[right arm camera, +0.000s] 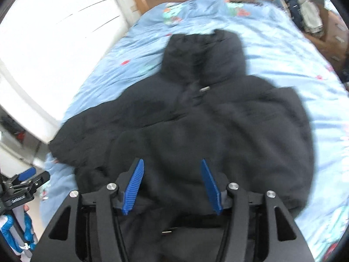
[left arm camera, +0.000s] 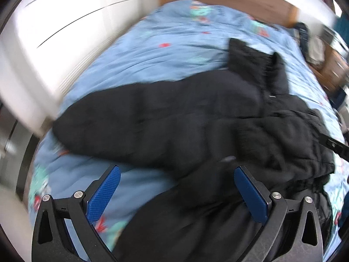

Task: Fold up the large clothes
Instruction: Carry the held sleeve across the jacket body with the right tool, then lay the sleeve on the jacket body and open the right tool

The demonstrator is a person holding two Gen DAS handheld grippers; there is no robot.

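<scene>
The left gripper (left arm camera: 176, 174) is pointing steeply downward, its blue pads (left arm camera: 103, 193) standing wide apart with nothing pressed between them. The right gripper (right arm camera: 172, 174) is also tilting steeply down, its ribbed blue pads (right arm camera: 134, 185) spread about halfway and gripping nothing. Both views are blurring with motion.
</scene>
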